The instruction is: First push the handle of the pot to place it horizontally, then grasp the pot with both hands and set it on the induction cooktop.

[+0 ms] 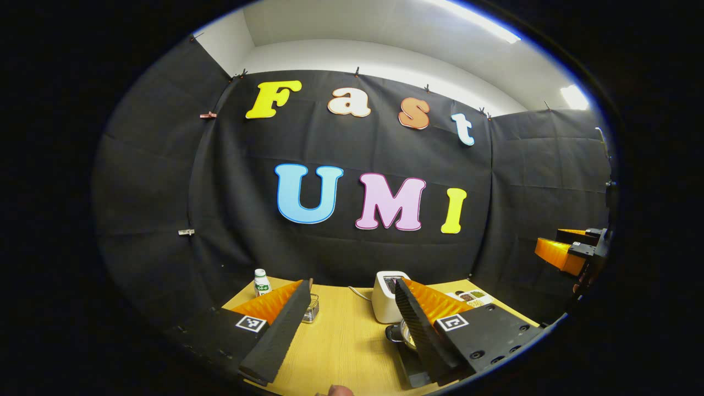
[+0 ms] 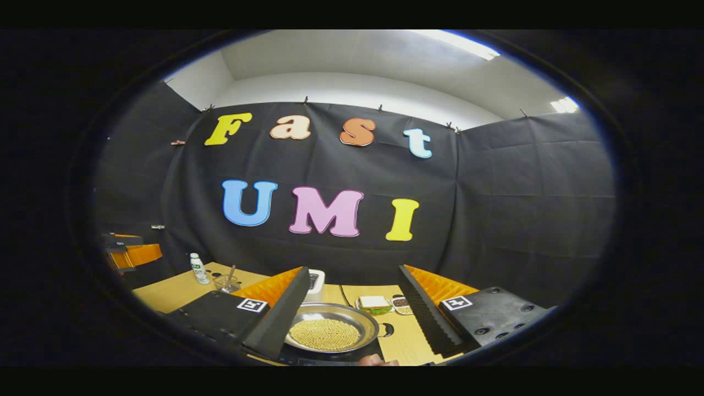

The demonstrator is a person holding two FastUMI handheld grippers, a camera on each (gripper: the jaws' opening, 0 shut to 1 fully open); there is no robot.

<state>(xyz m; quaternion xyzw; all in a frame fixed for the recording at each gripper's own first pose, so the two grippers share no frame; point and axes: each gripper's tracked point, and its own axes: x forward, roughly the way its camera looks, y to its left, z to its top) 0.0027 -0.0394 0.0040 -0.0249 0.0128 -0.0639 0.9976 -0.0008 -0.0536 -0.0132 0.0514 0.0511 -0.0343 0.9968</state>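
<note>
The right gripper [image 2: 352, 313] hung above the worktop [image 2: 165, 294] with its fingers spread wide and nothing between them. Framed in that gap, in the right gripper view, sat the pot [image 2: 330, 330]: a shallow, shiny metal pan with a bed of small yellow grains in it. It seemed to rest on a dark slab, possibly the induction cooktop [image 2: 330, 360], though too little of that showed to be sure. A small dark loop, probably a handle [image 2: 386, 330], stuck out at its right rim.

The left gripper [image 1: 352, 330] was likewise held wide and empty, tilted slightly down toward the worktop; in the left gripper view a bit of the pot [image 1: 406, 334] peeked out beside its right finger.

As for handling, the pot looked stiff and fairly light, but polished metal would likely be slippery against the ribbed pads, and the loose grains could spill if it tipped. The safest hold was probably at opposite sides, on the rim or side handles, one gripper each, keeping it level.

Both grippers pointed forward at the back wall, level with each other. Behind the pot stood a toaster [image 1: 388, 297], a small bottle [image 2: 198, 269], a wire basket [image 2: 226, 283] and a sandwich [image 2: 375, 303].
</note>
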